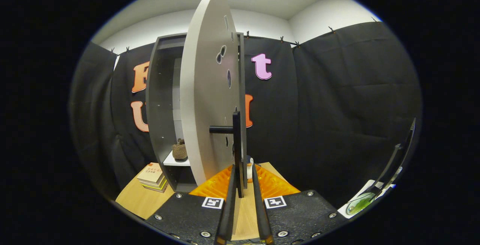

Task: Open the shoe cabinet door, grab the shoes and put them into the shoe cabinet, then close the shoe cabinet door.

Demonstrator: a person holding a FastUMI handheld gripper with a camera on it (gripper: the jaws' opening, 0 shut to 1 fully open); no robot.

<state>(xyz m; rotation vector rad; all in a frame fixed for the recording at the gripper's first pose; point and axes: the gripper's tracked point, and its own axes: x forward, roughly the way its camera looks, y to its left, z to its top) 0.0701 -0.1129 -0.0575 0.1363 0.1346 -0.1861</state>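
Gripper view, items listed from left to right.

Stack of tan and yellow-edged books (153, 178): lying on the pale wooden table top (137, 199), just left of the cabinet foot; the cover lettering is too small to make out.

Tall dark grey shoe cabinet (157, 102): standing open against the black cloth wall. Most of its interior is being hidden by the door; a white shelf (175, 161) is showing low in the visible strip.

Brown woven shoe (179, 150): sitting on that white shelf inside the cabinet, its right part being cut off by the door edge.

Light grey cabinet door with dark oval cut-outs (206, 99): swinging edge-on toward the camera, carrying a black bar handle (236, 144) on a short stub.

Gripper (244, 173): its fingers are sitting narrowly apart, flanking the lower end of the black handle; whether both are pressing on it is not clear.

Small black-and-white penguin figure (249, 165): peeking out just beyond the fingertips, largely covered by them.

Orange ribbed mat (275, 185): lying on the table beyond the fingers.

Green-tinted round object (359, 203): lying far right on a white surface, too distorted to identify.
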